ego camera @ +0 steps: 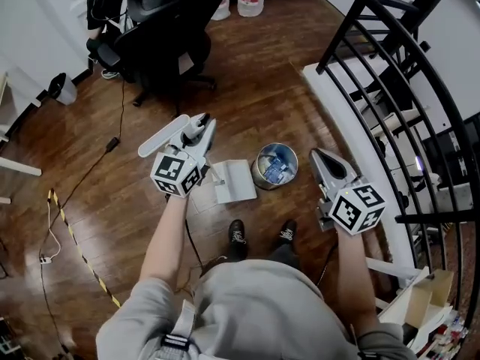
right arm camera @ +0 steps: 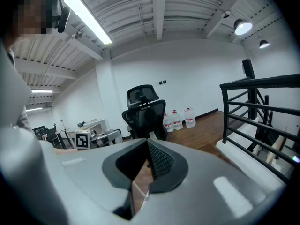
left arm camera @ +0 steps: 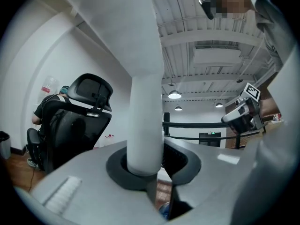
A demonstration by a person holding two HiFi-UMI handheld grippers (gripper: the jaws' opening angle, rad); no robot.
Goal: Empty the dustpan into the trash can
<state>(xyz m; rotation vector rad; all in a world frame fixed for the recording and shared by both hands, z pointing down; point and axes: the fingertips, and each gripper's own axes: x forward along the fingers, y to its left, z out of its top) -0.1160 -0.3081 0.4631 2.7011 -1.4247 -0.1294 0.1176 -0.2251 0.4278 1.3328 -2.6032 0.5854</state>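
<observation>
Head view shows the left gripper (ego camera: 196, 130) clamped on the handle of the dustpan (ego camera: 234, 180), which sits low just beside the trash can (ego camera: 257, 169), not over it. The right gripper (ego camera: 322, 158) is closed and empty. The pan looks bare, so the tipping is probably done, though that is uncertain.

Head cam: we look steeply down from above onto the wood floor (ego camera: 262, 88), w/ left gripper (ego camera: 201, 122) & right gripper (ego camera: 319, 154) mid-frame. Each gripper cam sits v. close behind its own fingers (left arm camera: 84, 182), facing out across the room. All 3 views share the office chair (ego camera: 161, 28) & railing (ego camera: 390, 73); each gripper cam catches the other gripper.
</observation>
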